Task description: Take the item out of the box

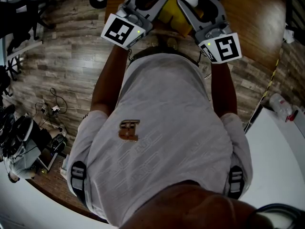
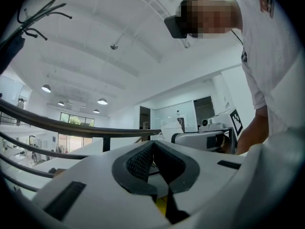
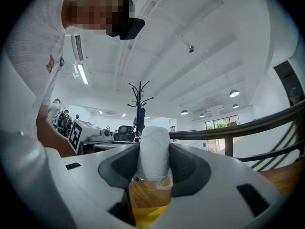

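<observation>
- Person's shirt: filled the near and middle field of the head view. Both tongs were raised beyond it, over the wooden table.
- Yellow box: lay between the two tongs at the far middle. Its interior was not shown.
- Left gripper: clenched, pads meeting at the tips with nothing between them.
- Right gripper: jaws stood wide, grasping the white roll by its lower half.
- White roll: stood upright between the right pads, above the yellow box. It appeared to be wrapped, with clear film at its base. It was judged light, soft and compressible, with the film possibly slippery. A moderate squeeze across the mid-body seemed best.
</observation>
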A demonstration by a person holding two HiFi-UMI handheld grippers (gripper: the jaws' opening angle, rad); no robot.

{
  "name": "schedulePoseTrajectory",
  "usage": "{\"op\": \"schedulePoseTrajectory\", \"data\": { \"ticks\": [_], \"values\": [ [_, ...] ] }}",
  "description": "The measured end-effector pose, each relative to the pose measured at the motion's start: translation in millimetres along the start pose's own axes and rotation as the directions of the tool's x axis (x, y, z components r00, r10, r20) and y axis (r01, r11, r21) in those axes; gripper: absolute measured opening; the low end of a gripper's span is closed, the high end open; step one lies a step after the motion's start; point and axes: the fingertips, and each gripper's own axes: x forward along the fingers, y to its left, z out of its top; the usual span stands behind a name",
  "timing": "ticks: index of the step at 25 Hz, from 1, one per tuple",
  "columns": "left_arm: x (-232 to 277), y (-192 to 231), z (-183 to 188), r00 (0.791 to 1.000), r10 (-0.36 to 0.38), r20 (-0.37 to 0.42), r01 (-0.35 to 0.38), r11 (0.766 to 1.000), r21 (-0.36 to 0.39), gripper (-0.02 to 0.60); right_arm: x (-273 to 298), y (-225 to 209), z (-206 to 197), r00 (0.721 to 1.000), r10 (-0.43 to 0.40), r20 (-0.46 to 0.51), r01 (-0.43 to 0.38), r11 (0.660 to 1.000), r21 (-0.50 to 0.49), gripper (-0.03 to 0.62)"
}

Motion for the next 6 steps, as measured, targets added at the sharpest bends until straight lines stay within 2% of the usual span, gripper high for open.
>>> {"op": "schedulePoseTrajectory", "data": {
  "ticks": [6],
  "values": [
    [-3.4, 4.1, 0.3, 1.0, 0.006, -0.002, -0.006, 1.0, -0.005, 0.02, 3.7, 2.7, 1.6, 1.0, 0.001, 0.005, -0.001, 1.0, -0.001, 0.196]
  ]
}}
